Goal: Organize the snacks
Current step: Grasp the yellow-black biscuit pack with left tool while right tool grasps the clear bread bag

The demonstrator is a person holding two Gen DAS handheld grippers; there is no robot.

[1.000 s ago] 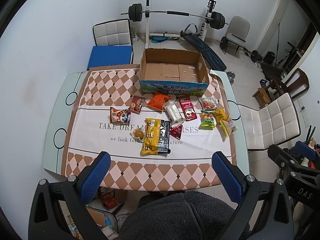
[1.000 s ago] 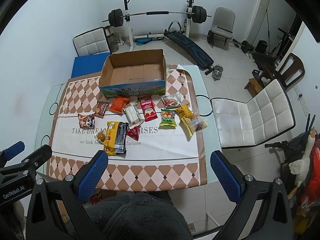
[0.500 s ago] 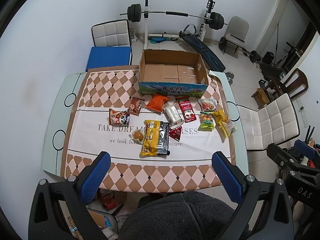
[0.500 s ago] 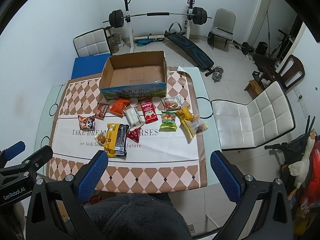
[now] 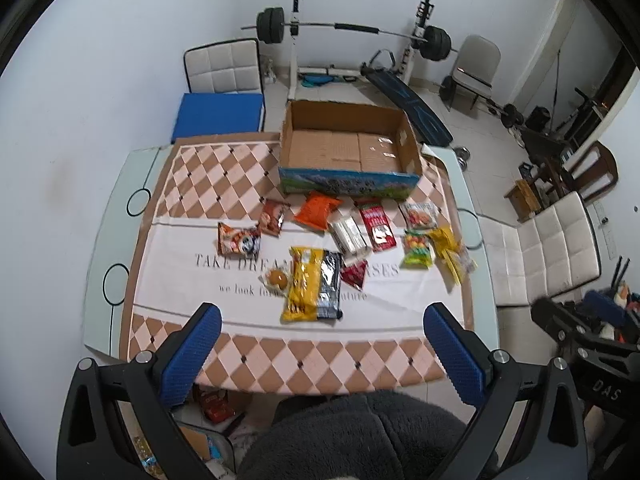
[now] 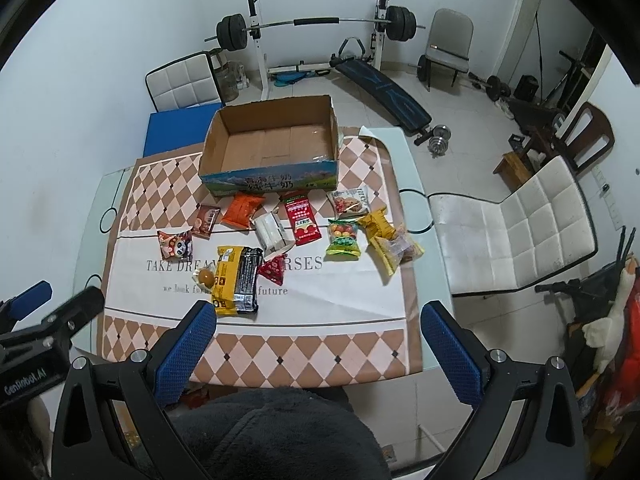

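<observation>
An empty cardboard box [image 5: 348, 148] [image 6: 272, 148] stands at the far side of the table. Several snack packs lie in front of it: a yellow pack [image 5: 302, 288] [image 6: 226, 276] beside a black one [image 5: 329, 284], an orange bag [image 5: 318, 210] [image 6: 242, 210], a red pack [image 5: 376, 224] [image 6: 302, 218], a green candy bag [image 5: 417, 248] [image 6: 344, 238] and a panda bag [image 5: 238, 238] [image 6: 176, 244]. My left gripper [image 5: 322, 354] is open, high above the table's near edge. My right gripper [image 6: 318, 352] is open too, equally high, holding nothing.
The table [image 5: 112, 240] carries a diamond-pattern cloth. A white chair [image 6: 516, 224] stands to the right, a blue cushion [image 5: 218, 114] and chair behind. A barbell rack [image 5: 344, 28] fills the back wall. A dark fleece sleeve [image 5: 360, 436] lies below both grippers.
Both grippers have come slightly lower and closer to the table; the snacks and box look a little larger. Nothing on the table has moved.
</observation>
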